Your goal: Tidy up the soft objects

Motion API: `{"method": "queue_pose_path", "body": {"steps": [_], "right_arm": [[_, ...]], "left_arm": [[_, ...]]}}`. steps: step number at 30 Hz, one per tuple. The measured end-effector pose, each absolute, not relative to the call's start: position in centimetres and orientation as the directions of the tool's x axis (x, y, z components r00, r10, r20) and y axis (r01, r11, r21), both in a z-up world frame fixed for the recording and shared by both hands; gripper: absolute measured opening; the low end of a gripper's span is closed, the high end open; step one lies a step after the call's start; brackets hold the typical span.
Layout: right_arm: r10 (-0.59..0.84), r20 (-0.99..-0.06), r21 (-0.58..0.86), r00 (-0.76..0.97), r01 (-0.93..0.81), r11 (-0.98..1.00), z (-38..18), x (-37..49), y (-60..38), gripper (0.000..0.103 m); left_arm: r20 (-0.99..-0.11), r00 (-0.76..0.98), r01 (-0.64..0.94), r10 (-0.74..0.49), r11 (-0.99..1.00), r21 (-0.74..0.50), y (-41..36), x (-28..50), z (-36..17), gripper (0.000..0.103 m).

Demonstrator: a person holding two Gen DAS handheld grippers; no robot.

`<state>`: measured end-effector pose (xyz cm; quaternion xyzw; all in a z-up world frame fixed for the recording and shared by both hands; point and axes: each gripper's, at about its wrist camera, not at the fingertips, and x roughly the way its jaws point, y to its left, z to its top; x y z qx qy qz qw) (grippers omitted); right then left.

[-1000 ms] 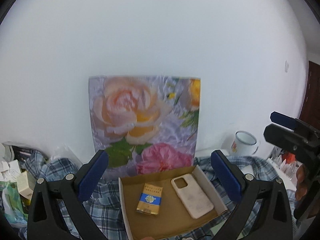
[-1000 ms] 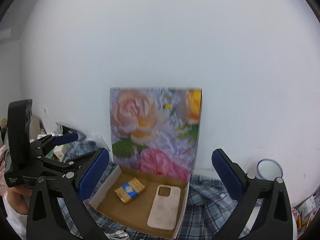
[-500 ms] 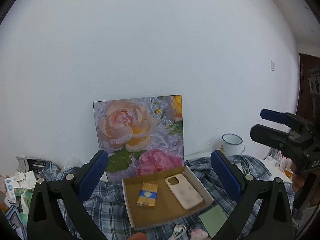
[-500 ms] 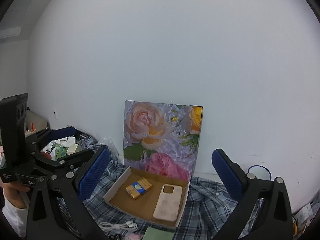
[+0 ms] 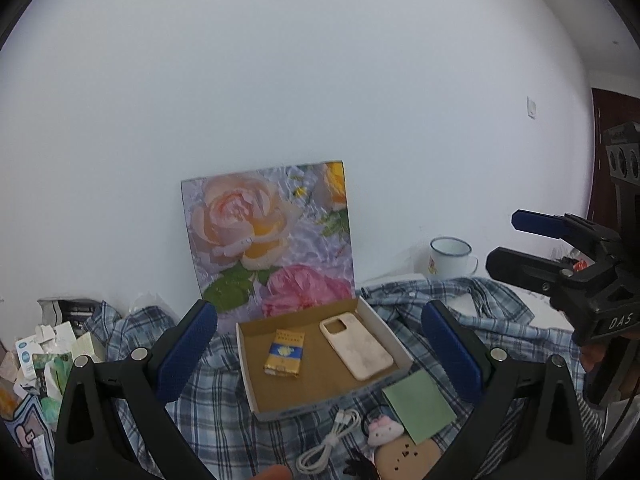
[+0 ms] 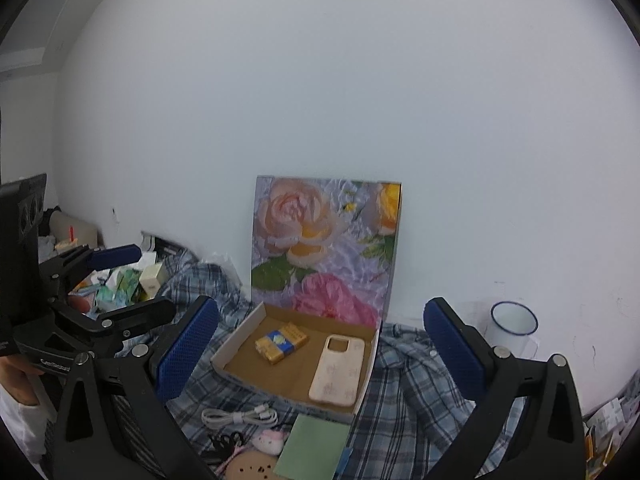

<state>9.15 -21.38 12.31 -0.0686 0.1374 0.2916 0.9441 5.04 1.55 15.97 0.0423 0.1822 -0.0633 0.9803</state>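
Note:
An open cardboard box (image 5: 384, 326) (image 6: 240, 338) with a rose-printed lid (image 5: 268, 236) (image 6: 324, 244) upright against the wall rests on a plaid shirt (image 5: 216, 372) (image 6: 392, 412). Inside lie a yellow-blue packet (image 5: 285, 353) (image 6: 281, 342) and a beige phone case (image 5: 356, 347) (image 6: 337, 369). In front of the box lie a white cable (image 5: 330, 444) (image 6: 240, 416), a small pink plush (image 5: 385, 431) (image 6: 272, 440), a green card (image 5: 420, 406) (image 6: 316, 446) and a tan round piece (image 5: 406, 454) (image 6: 250, 466). My left gripper (image 5: 320, 344) and right gripper (image 6: 320, 346) are both open, held back from the box, holding nothing.
A white enamel mug (image 5: 452, 256) (image 6: 514, 326) stands by the wall on the right. Boxes and packets (image 5: 44, 360) (image 6: 132, 280) pile up on the left. Each view shows the other gripper at its side edge, the right gripper (image 5: 560, 248) and the left gripper (image 6: 100, 280). A dark door (image 5: 608, 140) is far right.
Both grippers have pulled back and up from the box. The cable, plush, green card and tan piece in front of it have come into view. Both stay open.

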Motion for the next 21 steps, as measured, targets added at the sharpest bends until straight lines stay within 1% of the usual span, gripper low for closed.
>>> {"method": "queue_pose_path", "body": {"steps": [7, 21], "right_arm": [[0.534, -0.346, -0.061, 0.772, -0.586, 0.808, 9.6, 9.4, -21.2, 0.102], [0.541, -0.471, -0.029, 0.697, -0.625, 0.780, 3.1, 11.8, -20.4, 0.102]], "left_arm": [[-0.416, 0.906, 0.125, -0.081, 0.989, 0.082, 1.2, 4.8, 13.3, 0.103], [-0.562, 0.820, 0.143, -0.105, 0.989, 0.025, 1.7, 6.6, 6.3, 0.103]]}}
